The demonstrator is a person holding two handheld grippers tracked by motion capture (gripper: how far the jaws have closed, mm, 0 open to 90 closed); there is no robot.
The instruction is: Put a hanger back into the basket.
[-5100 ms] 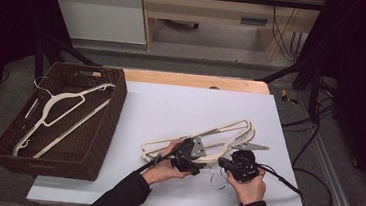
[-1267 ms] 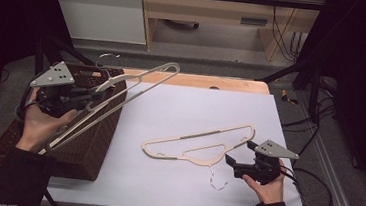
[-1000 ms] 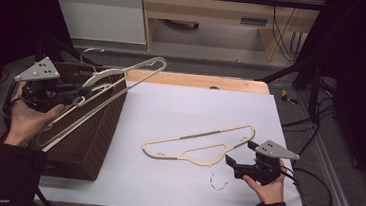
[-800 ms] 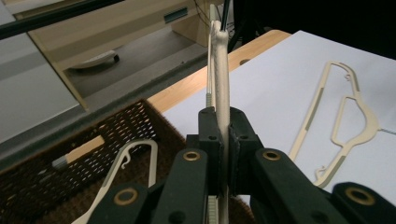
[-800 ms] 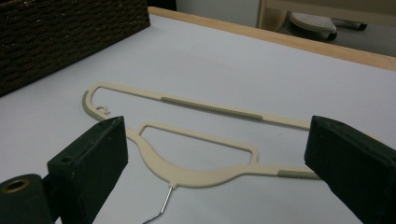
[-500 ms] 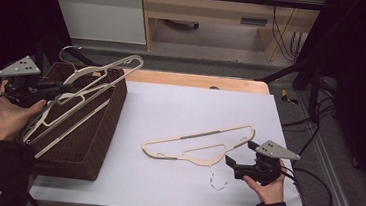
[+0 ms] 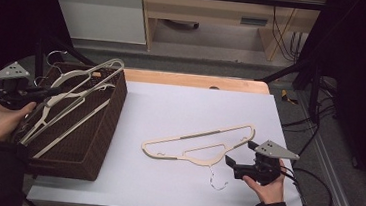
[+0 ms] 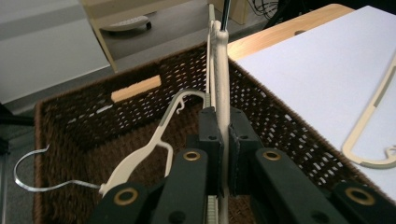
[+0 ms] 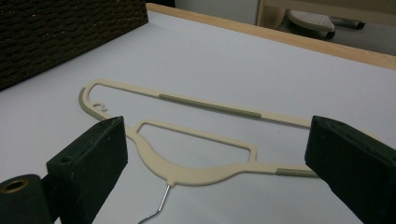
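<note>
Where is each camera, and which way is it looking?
High view: above the person's side of the table, looking forward and down; both forearms and hands show, holding the left gripper and right gripper.
Left gripper view: rides the left gripper, looking along its jaws, shut on a hanger over the basket.
Right gripper view: rides the right gripper, looking between its open jaws at the flat hanger.
Shared: the flat hanger on the table appears in all three.
</note>
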